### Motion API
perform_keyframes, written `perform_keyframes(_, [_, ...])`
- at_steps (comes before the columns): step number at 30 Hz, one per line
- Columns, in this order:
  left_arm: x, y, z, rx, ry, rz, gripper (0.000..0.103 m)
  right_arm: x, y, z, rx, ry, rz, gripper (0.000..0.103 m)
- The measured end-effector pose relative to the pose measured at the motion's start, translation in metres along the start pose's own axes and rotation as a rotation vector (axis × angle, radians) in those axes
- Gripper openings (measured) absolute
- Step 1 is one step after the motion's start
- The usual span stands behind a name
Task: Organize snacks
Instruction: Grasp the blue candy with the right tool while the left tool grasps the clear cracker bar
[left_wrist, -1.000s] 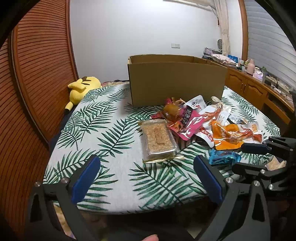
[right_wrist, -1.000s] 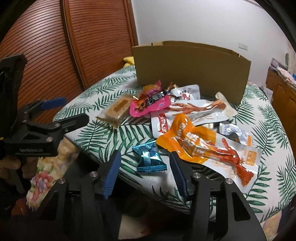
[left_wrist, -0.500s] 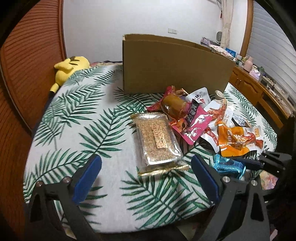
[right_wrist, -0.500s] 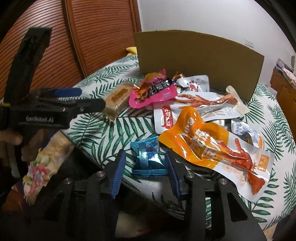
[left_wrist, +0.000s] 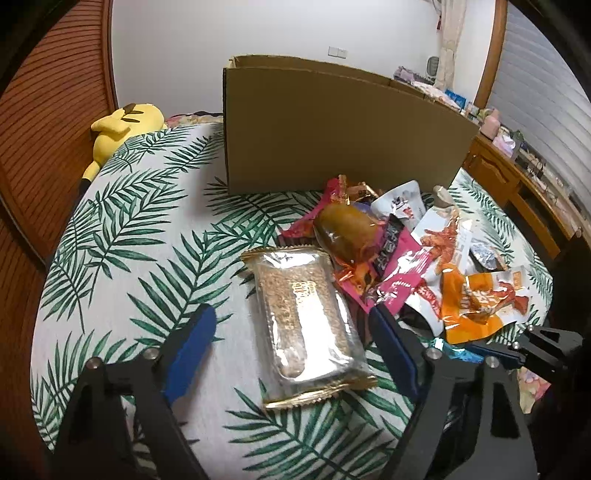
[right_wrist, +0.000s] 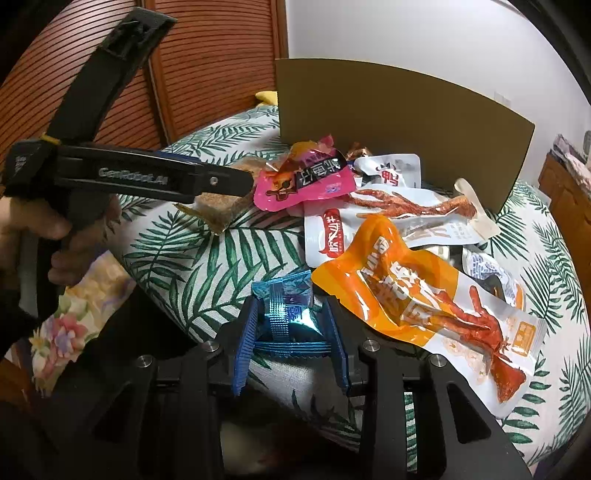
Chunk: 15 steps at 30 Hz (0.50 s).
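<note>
A clear-wrapped brown snack bar (left_wrist: 306, 314) lies on the leaf-print table between the fingers of my left gripper (left_wrist: 291, 347), which is open around it. My right gripper (right_wrist: 291, 332) has its blue pads against both sides of a small blue foil packet (right_wrist: 286, 314) near the table's front edge. A pile of snacks lies behind: a pink packet (right_wrist: 303, 181), an orange chicken-feet packet (right_wrist: 417, 291), white packets (right_wrist: 391, 221). An open cardboard box (left_wrist: 332, 136) stands at the back.
A yellow plush toy (left_wrist: 118, 129) lies at the table's far left edge. A wooden slatted door (right_wrist: 207, 55) is on the left, and a wooden cabinet (left_wrist: 517, 192) with clutter is on the right. The left gripper's body (right_wrist: 147, 177) crosses the right wrist view.
My left gripper has moved forward so the snack bar now lies between its fingers. My right gripper has moved forward and narrowed around the blue packet.
</note>
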<state>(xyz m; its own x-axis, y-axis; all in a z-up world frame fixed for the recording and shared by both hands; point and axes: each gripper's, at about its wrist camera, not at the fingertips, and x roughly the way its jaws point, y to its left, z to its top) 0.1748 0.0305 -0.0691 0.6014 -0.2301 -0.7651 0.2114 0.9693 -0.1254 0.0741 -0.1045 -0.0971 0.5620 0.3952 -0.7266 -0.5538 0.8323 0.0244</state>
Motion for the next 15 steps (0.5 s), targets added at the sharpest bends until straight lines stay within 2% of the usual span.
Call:
perform_keyframes(11, [0.013,-0.004,-0.003,0.068,0.046,0.029,0.078,0.003,0.0,0.003,0.0,-0.007,0.008,0.036])
perform_keyframes(15, [0.014,0.0,-0.008,0.077,0.039,0.054,0.065,0.004,-0.001,0.005,-0.001,-0.01,0.015,0.036])
